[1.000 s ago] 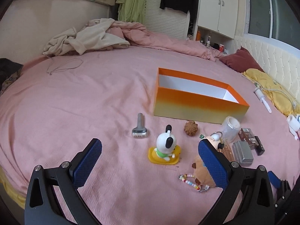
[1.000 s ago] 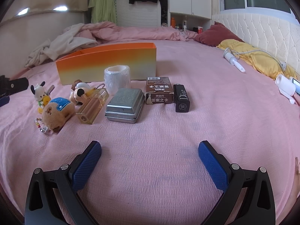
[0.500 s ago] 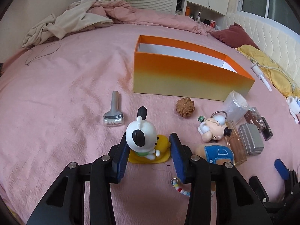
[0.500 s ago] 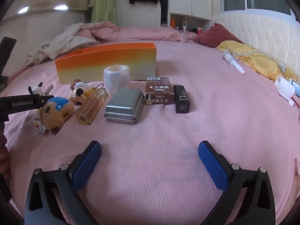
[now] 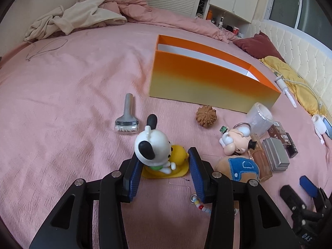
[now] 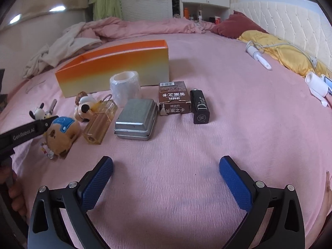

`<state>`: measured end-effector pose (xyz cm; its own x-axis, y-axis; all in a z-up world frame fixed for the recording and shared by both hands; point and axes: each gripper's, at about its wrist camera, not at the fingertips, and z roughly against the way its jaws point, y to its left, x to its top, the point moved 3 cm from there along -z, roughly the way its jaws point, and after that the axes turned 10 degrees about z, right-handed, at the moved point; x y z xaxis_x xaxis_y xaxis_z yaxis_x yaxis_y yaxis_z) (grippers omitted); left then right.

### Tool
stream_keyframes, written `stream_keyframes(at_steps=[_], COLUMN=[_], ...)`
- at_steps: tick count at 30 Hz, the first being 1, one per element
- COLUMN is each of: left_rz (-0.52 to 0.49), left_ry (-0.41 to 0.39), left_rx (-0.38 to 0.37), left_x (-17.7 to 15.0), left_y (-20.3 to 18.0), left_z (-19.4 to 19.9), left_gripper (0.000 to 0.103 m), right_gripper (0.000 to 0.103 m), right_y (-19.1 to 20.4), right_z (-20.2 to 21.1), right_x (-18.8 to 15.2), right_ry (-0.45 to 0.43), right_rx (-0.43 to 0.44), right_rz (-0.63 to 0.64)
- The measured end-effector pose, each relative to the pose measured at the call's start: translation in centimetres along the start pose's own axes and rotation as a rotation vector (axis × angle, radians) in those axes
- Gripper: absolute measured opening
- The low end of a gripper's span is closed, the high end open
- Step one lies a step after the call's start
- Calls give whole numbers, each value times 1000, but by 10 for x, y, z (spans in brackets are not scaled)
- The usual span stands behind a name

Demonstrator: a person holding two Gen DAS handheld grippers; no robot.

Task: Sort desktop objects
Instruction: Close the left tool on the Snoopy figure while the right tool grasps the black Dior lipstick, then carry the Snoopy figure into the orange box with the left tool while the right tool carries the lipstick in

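Left tool (image 5: 165, 167) clamped on dog figurine (image 5: 152, 145) on bed; right tool (image 6: 166, 179) wide, empty. Grasp step; next I lift, carry to orange box (image 5: 207, 83).

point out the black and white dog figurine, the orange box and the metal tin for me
dog figurine (image 5: 152, 145), left wrist view, on its white head.
orange box (image 5: 207, 83), left wrist view, on its near wall.
metal tin (image 6: 136, 118), right wrist view, on its lid.
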<state>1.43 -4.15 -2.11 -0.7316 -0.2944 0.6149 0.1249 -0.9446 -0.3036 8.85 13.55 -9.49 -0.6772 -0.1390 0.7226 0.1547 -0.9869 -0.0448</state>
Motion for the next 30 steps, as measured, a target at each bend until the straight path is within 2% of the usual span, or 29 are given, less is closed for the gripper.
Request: stream_keyframes(at_steps=[1, 4, 5, 8, 11, 12, 13, 14, 15, 16, 20, 22, 25, 30], left_rz=[2, 1, -2, -14, -19, -19, -16, -10, -1, 5, 7, 1, -7, -3], left_ry=[1, 6, 3, -4, -6, -7, -6, -4, -3, -2, -2, -3, -4, -8], left_rx=[-3, -6, -2, 10, 17, 16, 13, 6, -2, -9, -12, -6, 2, -3], left_x=[0, -1, -2, -3, -4, -4, -3, -3, -3, -2, -2, -2, -2, -2], left_y=[0, 0, -1, -3, -3, -2, -2, 0, 1, 2, 3, 2, 1, 1], left_z=[0, 0, 0, 0, 0, 0, 0, 0, -1, -1, -1, -1, -1, 0], left_gripper=[45, 45, 45, 45, 45, 45, 45, 45, 45, 45, 45, 45, 45, 44], right_gripper=[95, 77, 68, 65, 65, 62, 57, 42, 30, 30, 18, 18, 18, 18], right_y=[-2, -10, -16, -30, -33, -33, -35, -37, -39, -40, -33, -36, -46, -46], right_z=[2, 2, 0, -2, -6, -10, -16, -24, -33, -43, -43, -38, -29, -21], right_x=[3, 10, 13, 22, 36, 40, 43, 45, 43, 41, 36, 33, 27, 24], right_ry=[-14, -18, -7, -1, -5, 6, 27, 65, 117, 160, 112, 83, 29, 12], right_rx=[11, 40, 44, 25, -31, -46, -59, -82, -101, -106, -121, -92, -2, 26], right_rz=[-16, -63, -99, -178, -133, -115, -106, -100, -100, -100, -57, -88, -170, -200])
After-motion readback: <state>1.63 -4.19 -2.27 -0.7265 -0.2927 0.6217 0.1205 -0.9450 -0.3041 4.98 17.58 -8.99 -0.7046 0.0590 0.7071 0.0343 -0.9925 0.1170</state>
